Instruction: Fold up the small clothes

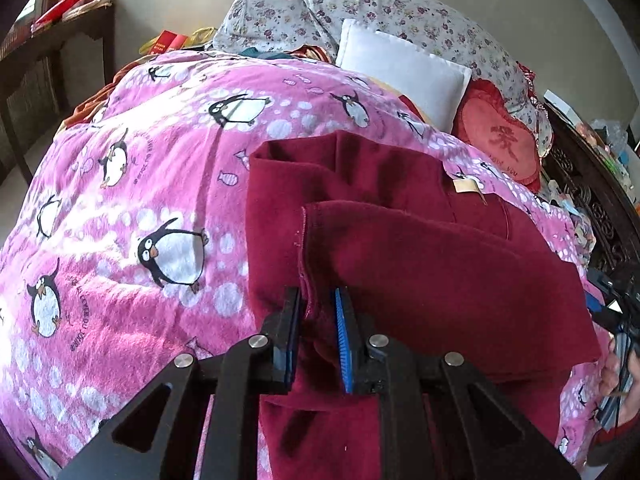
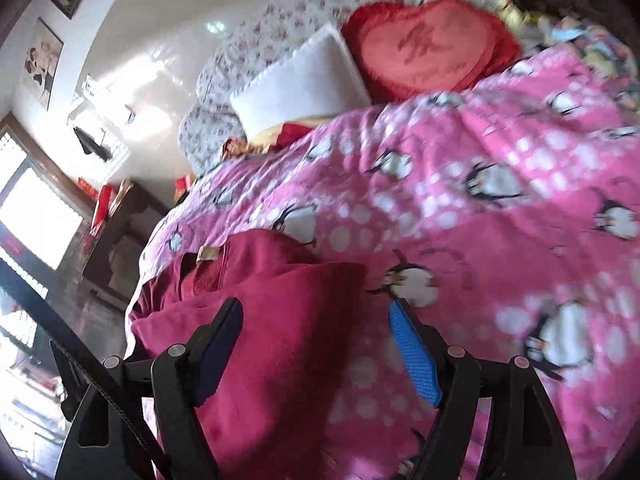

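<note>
In the left wrist view, a dark red garment [image 1: 400, 248] is seen spread on a pink penguin-print blanket [image 1: 132, 184] that covers the bed. One layer of the garment is folded over another, and a hemmed edge of the upper layer is clamped between the fingers of the left gripper [image 1: 318, 320], which are drawn close together on the cloth. A small beige tag [image 1: 466, 186] is seen at the far edge of the garment. Beyond the blanket, a white pillow [image 1: 404, 68], a red heart-shaped cushion [image 1: 500, 140] and floral bedding [image 1: 400, 12] are seen at the head of the bed. In the right wrist view, which is blurred, the same garment [image 2: 256, 320] is shown at the lower left on the blanket [image 2: 480, 208]. The fingers of the right gripper [image 2: 316, 320] are held wide apart with nothing gripped; the left finger is seen over the garment, the right one over the blanket. The pillow [image 2: 304, 80] and the heart-shaped cushion [image 2: 432, 48] are seen further back.
</note>
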### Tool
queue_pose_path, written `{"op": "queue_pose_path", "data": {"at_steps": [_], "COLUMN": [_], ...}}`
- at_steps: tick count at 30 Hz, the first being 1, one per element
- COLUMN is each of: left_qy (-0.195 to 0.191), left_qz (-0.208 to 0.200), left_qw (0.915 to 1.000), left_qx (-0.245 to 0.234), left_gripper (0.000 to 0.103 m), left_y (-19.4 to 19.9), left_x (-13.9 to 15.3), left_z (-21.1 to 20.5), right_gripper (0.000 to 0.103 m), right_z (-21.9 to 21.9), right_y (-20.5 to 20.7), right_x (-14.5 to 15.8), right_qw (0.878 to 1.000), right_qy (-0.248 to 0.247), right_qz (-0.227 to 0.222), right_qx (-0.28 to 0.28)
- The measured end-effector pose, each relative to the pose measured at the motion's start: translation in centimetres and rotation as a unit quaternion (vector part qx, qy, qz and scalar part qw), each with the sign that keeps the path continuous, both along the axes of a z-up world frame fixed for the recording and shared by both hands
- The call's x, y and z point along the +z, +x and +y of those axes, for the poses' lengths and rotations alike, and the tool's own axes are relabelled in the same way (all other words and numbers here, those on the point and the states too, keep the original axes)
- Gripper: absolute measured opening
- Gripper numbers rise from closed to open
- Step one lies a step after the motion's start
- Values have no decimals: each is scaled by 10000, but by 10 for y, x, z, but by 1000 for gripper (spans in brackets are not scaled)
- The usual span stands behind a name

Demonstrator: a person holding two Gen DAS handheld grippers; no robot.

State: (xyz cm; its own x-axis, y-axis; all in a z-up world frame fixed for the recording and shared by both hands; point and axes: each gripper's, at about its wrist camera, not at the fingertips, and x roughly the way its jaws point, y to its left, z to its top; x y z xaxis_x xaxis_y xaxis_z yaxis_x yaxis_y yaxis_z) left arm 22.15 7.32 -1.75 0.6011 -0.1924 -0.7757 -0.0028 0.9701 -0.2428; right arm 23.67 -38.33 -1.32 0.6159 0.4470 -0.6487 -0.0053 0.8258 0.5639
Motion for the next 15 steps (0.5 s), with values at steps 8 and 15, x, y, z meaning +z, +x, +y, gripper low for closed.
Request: {"op": "queue_pose_path", "data": {"at_steps": [8,15], "left_qy": [77,420], "left_qz": [-621,-77], "left_qw": [9979,9980], "left_qx": [170,469], "left_gripper": [15,14], "left_y": [-5,6], "left_x": [29,-21], "left_z": [6,14], "right_gripper": [10,9], "right_z": [23,30], "right_y": [-2,21], "right_x": [30,5], "right_qw": [9934,9843], "right_qy": [-807,-1595], "right_qz": [-811,-729], "right_qx": [-46,-222]}}
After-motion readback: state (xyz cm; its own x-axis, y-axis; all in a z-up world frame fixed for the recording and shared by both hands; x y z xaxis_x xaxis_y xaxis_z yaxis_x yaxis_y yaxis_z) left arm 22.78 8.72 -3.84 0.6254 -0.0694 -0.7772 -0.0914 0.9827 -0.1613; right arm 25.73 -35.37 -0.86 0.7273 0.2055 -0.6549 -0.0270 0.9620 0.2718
